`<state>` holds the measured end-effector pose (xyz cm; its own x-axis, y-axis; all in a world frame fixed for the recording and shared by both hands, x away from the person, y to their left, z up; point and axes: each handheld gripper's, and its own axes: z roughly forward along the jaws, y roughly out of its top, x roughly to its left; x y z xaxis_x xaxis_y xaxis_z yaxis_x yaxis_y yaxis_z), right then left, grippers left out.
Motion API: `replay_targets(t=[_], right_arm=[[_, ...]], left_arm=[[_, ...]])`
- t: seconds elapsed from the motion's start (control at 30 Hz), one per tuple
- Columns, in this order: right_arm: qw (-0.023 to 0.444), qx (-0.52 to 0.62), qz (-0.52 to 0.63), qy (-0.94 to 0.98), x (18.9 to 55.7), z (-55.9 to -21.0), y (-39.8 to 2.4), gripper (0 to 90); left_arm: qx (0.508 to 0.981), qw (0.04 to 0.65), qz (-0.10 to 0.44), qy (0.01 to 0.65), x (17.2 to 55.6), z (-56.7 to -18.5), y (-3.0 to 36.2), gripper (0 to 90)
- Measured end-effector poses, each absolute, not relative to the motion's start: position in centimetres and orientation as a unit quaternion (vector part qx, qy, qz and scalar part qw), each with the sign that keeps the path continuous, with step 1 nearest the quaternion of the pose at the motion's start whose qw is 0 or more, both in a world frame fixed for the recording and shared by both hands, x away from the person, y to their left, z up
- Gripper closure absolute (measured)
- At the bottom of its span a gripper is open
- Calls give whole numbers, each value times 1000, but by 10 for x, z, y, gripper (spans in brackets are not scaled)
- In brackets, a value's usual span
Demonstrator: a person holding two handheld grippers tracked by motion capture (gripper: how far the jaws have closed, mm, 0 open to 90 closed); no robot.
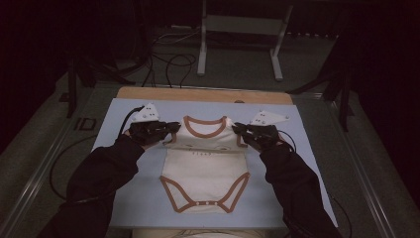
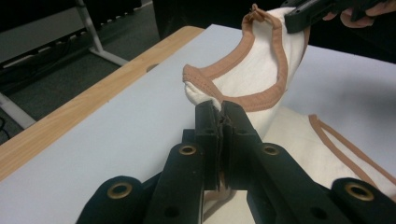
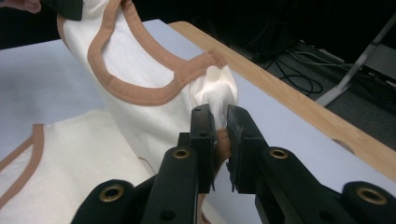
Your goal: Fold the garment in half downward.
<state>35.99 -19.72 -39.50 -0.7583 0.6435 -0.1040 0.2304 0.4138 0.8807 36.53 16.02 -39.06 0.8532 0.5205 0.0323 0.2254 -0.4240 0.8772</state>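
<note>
Cream cotton baby bodysuit with tan-brown trim (image 1: 207,163): lies on the pale blue table (image 1: 124,148), snap end toward the person, shoulders raised off the surface. Left hand-held gripper (image 1: 171,128) is clamped tight on the bodysuit's left shoulder, right hand-held gripper (image 1: 238,128) likewise on its right. Judged purpose: a grip at each shoulder keeps the neckline taut, ready for folding the top over.

Dim room, grey carpet floor (image 1: 237,64), metal stand legs (image 1: 202,49), loose cables (image 1: 168,62)

Blue mat (image 1: 138,198), wooden table edge (image 1: 198,94)
</note>
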Motion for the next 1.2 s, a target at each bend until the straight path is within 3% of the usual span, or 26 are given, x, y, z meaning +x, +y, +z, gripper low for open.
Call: replay_targets(t=[1.2], right_arm=[[166, 266, 458, 832, 292, -451, -199, 817]], left_arm=[[847, 492, 82, 185, 305, -445, 163, 869]])
